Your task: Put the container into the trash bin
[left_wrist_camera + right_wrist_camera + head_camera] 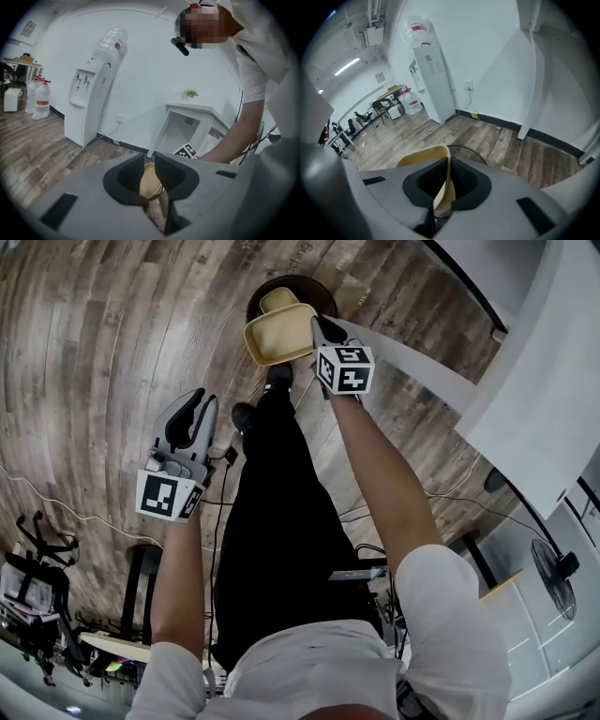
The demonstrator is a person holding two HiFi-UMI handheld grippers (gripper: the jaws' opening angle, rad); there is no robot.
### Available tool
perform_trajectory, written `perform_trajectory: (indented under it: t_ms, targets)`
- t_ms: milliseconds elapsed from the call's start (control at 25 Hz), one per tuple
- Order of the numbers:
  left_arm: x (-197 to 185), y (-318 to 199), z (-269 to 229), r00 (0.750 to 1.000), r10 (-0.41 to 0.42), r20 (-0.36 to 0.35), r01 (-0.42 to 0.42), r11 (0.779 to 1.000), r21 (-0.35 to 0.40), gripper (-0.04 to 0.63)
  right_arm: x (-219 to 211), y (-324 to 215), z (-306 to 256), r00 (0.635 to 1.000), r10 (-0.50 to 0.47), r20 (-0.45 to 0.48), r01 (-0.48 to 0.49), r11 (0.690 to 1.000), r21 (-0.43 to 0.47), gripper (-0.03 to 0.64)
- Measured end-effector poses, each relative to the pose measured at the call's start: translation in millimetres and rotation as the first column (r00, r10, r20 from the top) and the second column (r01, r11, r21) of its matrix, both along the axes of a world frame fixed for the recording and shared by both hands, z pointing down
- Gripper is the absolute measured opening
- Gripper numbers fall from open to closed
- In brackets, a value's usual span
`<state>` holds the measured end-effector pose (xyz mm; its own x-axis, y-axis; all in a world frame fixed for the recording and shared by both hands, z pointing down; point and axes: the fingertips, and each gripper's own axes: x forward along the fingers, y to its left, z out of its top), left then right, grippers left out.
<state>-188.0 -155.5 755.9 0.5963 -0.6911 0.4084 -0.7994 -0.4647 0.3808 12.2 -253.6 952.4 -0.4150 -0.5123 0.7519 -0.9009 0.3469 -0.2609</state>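
Wood-plank floor (112, 352) fills the head view, with the person's dark trouser legs (281, 521) down the middle. At twelve o'clock from their shoes stands the round dark trash bin (322, 289), and another tan piece (278, 299) shows inside it. The right gripper (317, 329) has its fingers clamped on one thin wall of the tan container (278, 334), which hangs just above the bin's near rim. The left gripper (199, 404) is at about eight o'clock from the container, well apart from it, with its fingers drawn together on nothing. A white water dispenser (86, 101) stands against the far wall.
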Motion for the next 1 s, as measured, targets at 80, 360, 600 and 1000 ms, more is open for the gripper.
perform_trajectory:
  t_ms: [80, 360, 600, 1000]
  targets:
    - [6.3, 4.7, 11.4, 1.0, 0.026, -0.009, -0.026, 1.0, -0.015, 0.075, 4.2, -1.0, 14.8, 1.0, 0.02, -0.006, -0.02, 1.0, 0.0, 0.043]
    - [11.0, 16.9, 42.7, 0.999, 0.038, -0.025, -0.04, 0.997, -0.066, 0.075, 15.8, -5.9, 51.2, 1.0, 0.018, 0.016, -0.018, 1.0, 0.007, 0.044]
    - [1.0, 10.3, 36.8, 1.0, 0.016, -0.024, -0.018, 0.999, -0.051, 0.075, 19.1, -1.2, 49.9, 1.0, 0.026, 0.013, -0.026, 1.0, -0.002, 0.156]
    - [-11.4, 2.0, -57.0, 1.0, -0.014, 0.002, 0.014, 0.997, 0.074, 0.075, -31.0, 29.8, -84.6, 0.984, -0.032, 0.173, 0.016, 0.995, 0.095, 0.153]
